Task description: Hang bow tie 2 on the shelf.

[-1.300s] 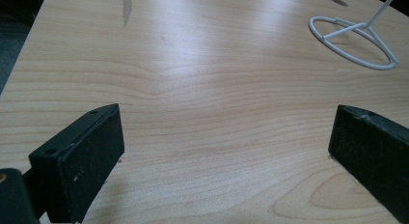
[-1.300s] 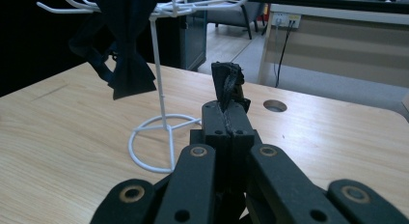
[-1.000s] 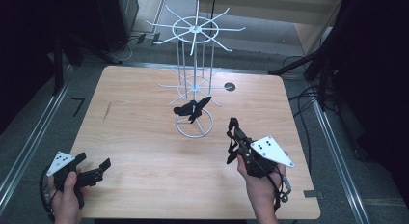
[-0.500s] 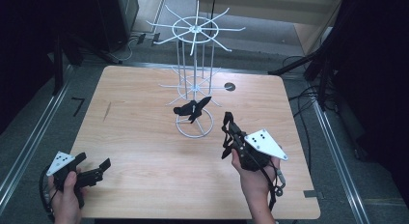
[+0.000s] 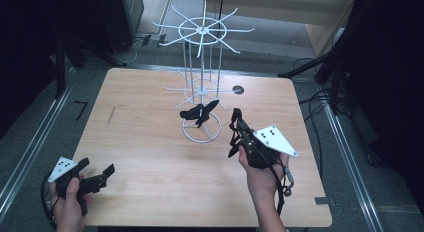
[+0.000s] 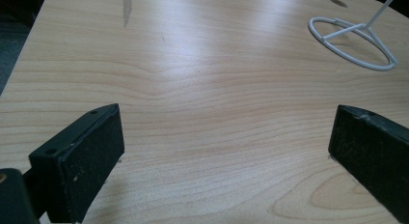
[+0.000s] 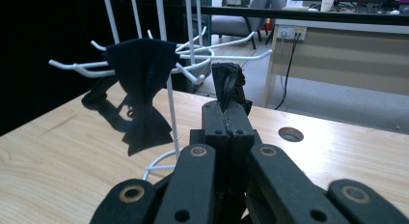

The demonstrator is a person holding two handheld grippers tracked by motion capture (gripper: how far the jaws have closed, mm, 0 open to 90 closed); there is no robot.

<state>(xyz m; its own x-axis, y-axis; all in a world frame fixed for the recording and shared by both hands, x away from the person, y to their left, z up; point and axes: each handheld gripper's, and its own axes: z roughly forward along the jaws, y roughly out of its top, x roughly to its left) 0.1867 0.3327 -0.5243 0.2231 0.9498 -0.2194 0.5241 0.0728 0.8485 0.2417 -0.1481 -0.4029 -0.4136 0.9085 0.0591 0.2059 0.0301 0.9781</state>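
Right gripper (image 5: 234,134), right of centre in the high view: jaws pressed together, clamped on a strip of dark fabric, the held bow tie (image 7: 227,85). In the right gripper view the fabric stands up out of the closed jaw tips at the middle of the frame; in the high view it hangs as a dark band along the gripper's front end (image 5: 235,123). The hand grips the body from below, grey plate on top.

Just to the upper left of that gripper, in the high view, stands the white wire rack (image 5: 202,82), its ring base resting on the table (image 5: 145,142). A second bow tie (image 5: 199,112) hangs on a lower hook of the rack, near the held one but apart from it. In the right gripper view this hung bow tie (image 7: 141,84) sits left of centre, on a white hook, clear of the jaws.

Left gripper (image 5: 97,178), lower left of the high view: jaws wide apart, nothing between them, bare wood between the pads (image 6: 91,161) in the left gripper view. The rack's base ring (image 6: 354,43) lies at upper right there, well apart.
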